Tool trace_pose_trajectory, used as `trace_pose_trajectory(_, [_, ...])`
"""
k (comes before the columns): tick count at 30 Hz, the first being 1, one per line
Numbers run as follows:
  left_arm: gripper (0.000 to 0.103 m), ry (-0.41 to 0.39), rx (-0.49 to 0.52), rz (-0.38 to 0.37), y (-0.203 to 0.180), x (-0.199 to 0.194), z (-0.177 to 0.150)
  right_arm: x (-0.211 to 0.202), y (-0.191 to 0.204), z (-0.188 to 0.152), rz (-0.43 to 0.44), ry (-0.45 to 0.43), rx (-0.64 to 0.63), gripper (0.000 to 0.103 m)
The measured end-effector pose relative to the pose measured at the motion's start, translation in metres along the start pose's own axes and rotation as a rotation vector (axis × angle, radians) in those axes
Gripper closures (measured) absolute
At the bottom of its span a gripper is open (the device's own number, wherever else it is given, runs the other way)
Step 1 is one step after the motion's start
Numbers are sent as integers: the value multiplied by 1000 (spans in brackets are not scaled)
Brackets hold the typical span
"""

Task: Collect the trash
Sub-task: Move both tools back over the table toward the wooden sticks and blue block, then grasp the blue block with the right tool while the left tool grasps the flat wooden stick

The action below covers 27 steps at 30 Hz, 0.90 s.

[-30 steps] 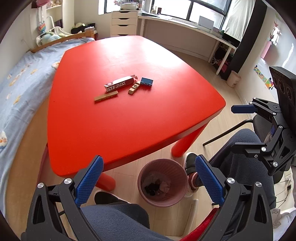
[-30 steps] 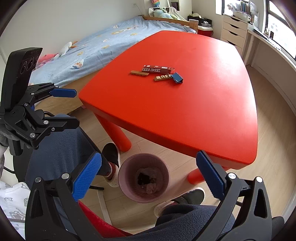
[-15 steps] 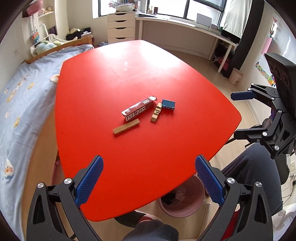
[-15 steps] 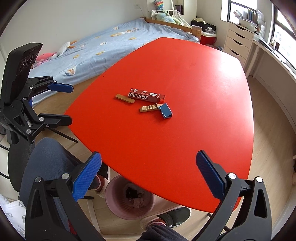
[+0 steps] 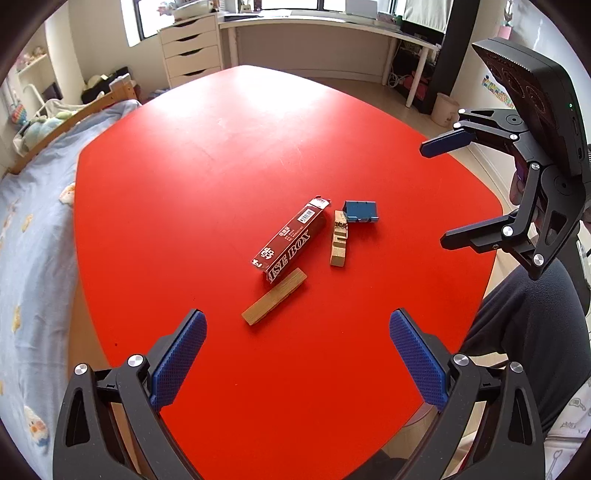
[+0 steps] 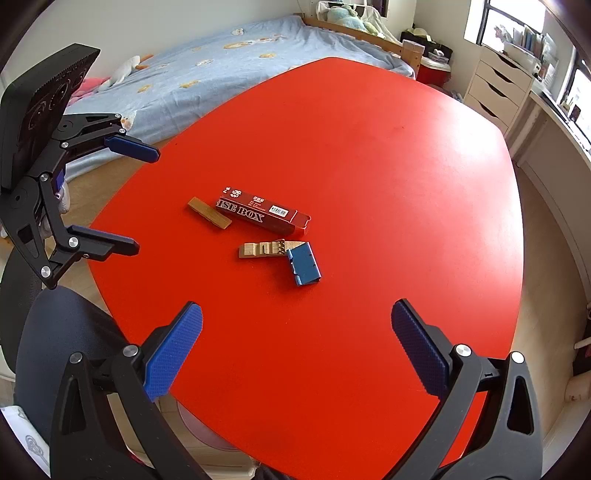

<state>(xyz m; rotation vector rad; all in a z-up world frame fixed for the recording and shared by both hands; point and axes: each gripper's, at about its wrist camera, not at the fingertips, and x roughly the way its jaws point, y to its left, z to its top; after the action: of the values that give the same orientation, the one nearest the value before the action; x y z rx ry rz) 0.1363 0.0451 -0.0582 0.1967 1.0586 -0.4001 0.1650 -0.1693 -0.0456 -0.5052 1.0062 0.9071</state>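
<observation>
On the red table (image 5: 221, 177) lie a dark red carton (image 5: 291, 242), a flat wooden strip (image 5: 275, 301), a notched wooden piece (image 5: 339, 240) and a small blue box (image 5: 360, 212). In the right wrist view they show as the carton (image 6: 262, 216), the strip (image 6: 208, 213), the notched piece (image 6: 260, 249) and the blue box (image 6: 303, 265). My left gripper (image 5: 297, 354) is open and empty above the near table edge. My right gripper (image 6: 295, 347) is open and empty, also short of the items.
A pink bin (image 6: 207, 432) is mostly hidden under the table's near edge. A bed with a blue cover (image 6: 229, 62) runs along one side. White drawers (image 5: 190, 48) and a long desk (image 5: 332, 31) stand at the far wall.
Both grippers have risen and moved forward over the table. The bin has slid out of sight under the edge, and the items now lie closer to the fingers.
</observation>
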Motion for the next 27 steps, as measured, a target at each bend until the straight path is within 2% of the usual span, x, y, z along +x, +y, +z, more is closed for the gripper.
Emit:
trace_pose_trajectory(8, [8,90,76,-1,11,38,1,39,-12,6,11,57,-2,3])
trace_pose_trajectory(17, [8,78,119,4,7,51,-6,55,-15,7,26,41,-1,3])
trace_pose_trajectory(20, [9,60,92,-14,6,50,-12,60,-14,8,17,41,-5,17])
trace_pose_trajectory(22, [13,46,86,-15,6,47,-14,58,-12,8,9,30,-19,23])
trace_pose_trajectory(27, [33,45,65,-3,2,42,-15,56,-10,11,6,20,-26,47])
